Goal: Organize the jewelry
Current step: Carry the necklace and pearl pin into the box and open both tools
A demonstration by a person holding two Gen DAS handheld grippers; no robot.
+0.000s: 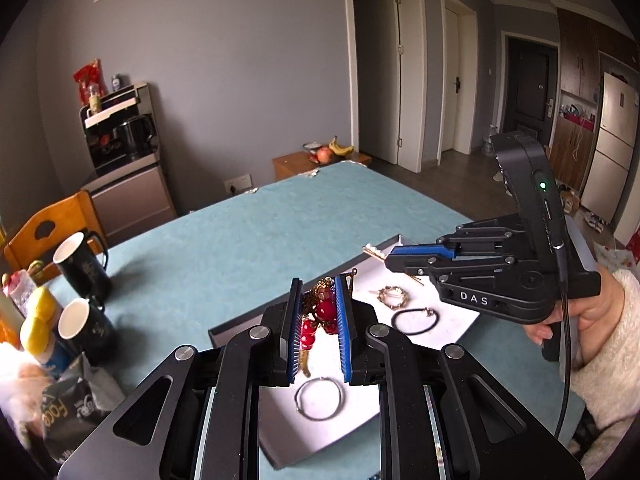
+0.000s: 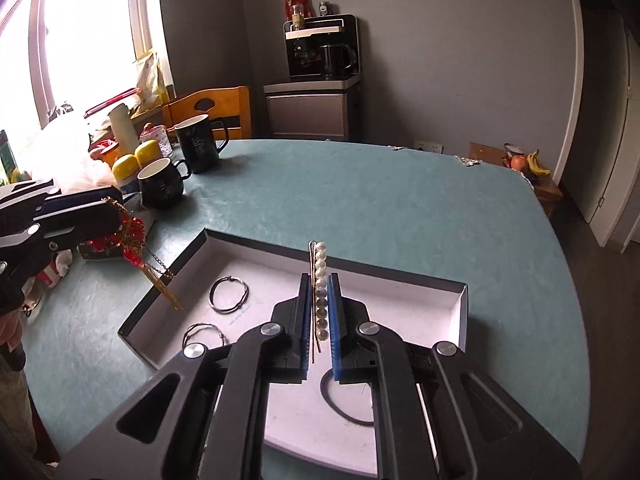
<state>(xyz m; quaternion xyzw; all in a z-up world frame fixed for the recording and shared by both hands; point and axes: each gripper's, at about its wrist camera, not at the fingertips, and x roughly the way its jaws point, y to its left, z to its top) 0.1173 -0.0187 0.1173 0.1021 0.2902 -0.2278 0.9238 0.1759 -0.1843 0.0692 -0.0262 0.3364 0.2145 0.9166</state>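
Both grippers lifted over the open white tray [image 2: 460, 312], bare tablecloth [image 2: 360, 200] beyond.
Right gripper [image 2: 319, 280] clamps a pearl hairpin [image 2: 320, 264] pointing forward; left gripper [image 1: 318, 284] clenches a red-beaded gold necklace [image 1: 324, 310], dangling.

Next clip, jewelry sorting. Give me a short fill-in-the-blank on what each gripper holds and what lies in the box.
1. The right gripper is shut on a hairpin lined with ____.
2. The left gripper holds a gold chain with ____ beads.
3. The black hair tie lies inside the ____.

Missing words: pearls; red; box
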